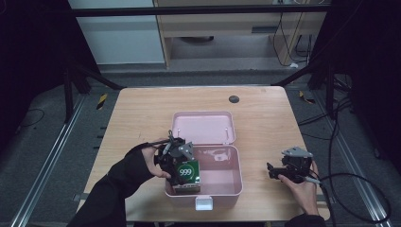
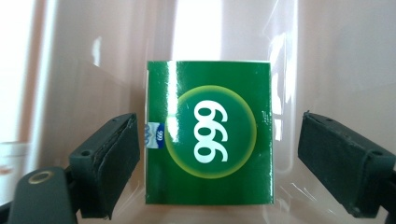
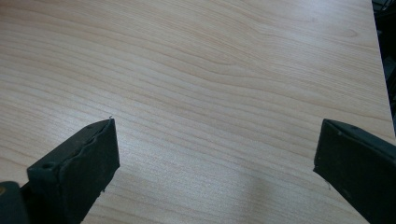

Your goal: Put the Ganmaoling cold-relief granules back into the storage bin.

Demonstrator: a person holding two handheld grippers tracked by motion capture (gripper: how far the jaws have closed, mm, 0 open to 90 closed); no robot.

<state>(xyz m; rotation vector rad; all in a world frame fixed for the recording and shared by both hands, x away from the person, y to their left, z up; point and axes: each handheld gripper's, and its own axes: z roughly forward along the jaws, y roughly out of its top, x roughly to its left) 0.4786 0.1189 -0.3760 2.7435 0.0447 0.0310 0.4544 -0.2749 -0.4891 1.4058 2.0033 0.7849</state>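
Observation:
A green carton marked 999 (image 2: pixel 210 135) lies inside the open pink plastic box (image 1: pixel 227 187), at its left end. In the high view the carton (image 1: pixel 189 174) sits just under my left gripper (image 1: pixel 181 165). My left gripper (image 2: pixel 217 140) is open and its jaws straddle the carton. The left pad (image 2: pixel 116 158) is close to the carton's edge, and the right pad (image 2: pixel 336 158) stands clear of it. At the right of the table my right gripper (image 1: pixel 273 171) is held low. My right gripper (image 3: pixel 217 144) is open over bare wood with nothing between its jaws.
The pink box's lid (image 1: pixel 203 126) lies folded back toward the far side, and its white latch (image 1: pixel 204 203) faces the near edge. A small dark disc (image 1: pixel 233 99) sits near the wooden table's (image 1: pixel 142 118) far edge. Cables trail at the right.

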